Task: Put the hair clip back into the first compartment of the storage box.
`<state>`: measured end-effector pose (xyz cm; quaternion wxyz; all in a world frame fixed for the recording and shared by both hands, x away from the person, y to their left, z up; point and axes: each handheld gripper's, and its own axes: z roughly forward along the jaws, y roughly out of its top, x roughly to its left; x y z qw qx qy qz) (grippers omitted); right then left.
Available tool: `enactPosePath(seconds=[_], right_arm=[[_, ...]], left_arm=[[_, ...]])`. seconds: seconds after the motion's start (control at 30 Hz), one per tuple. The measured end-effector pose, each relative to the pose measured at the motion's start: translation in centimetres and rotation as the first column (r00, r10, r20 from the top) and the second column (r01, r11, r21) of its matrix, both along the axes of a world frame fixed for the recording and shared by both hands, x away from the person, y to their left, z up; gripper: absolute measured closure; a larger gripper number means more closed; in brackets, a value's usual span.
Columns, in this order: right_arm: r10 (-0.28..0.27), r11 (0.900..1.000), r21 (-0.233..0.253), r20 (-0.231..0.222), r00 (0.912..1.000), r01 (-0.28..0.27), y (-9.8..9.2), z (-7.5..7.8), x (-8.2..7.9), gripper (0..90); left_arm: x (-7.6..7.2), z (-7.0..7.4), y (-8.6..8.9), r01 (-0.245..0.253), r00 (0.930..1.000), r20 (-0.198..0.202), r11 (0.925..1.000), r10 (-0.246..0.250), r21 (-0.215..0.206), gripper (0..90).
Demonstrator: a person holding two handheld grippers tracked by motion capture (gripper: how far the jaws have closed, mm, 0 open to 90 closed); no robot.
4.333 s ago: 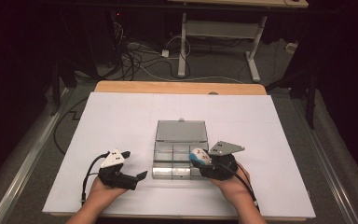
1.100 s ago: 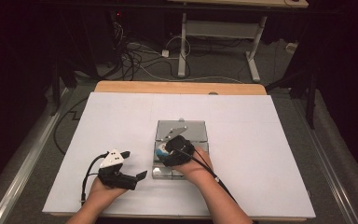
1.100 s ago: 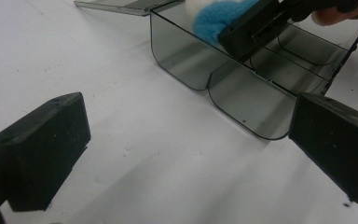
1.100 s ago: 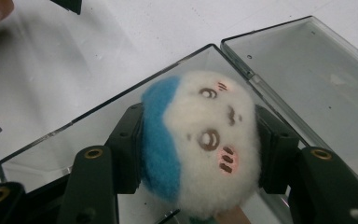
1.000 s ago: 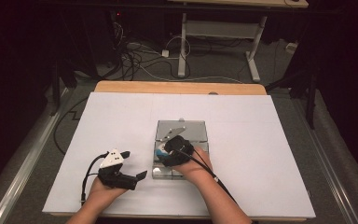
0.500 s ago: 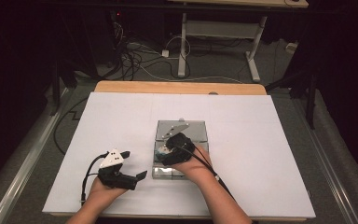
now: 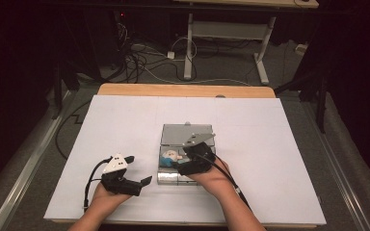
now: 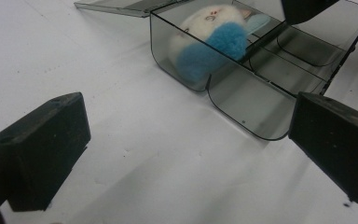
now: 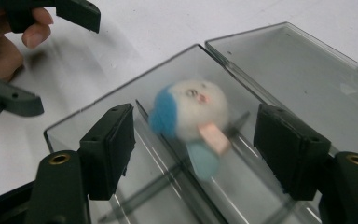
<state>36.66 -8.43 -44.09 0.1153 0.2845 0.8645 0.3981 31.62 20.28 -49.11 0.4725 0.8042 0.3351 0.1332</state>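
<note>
One plush toy [image 9: 192, 112] between the right tongs' [image 9: 193, 149] spread jaws.

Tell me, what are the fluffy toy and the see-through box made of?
The fluffy toy looks like soft plush: fuzzy white and blue pile, pink felt-like bits. The box seems hard, smoky clear plastic: glossy, thin straight walls, and you can see the toy through it.
</note>
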Motion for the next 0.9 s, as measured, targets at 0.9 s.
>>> enactPosePath(seconds=[0.9], right_arm=[[-0.180, 0.979, 0.114, 0.073, 0.9810, 0.171, -11.1, -1.1, -3.9, 16.0]], left_arm=[[0.1, 0.0, 0.1, 0.008, 0.9999, -0.009, 0.9999, -0.008, -0.007, 0.0]])
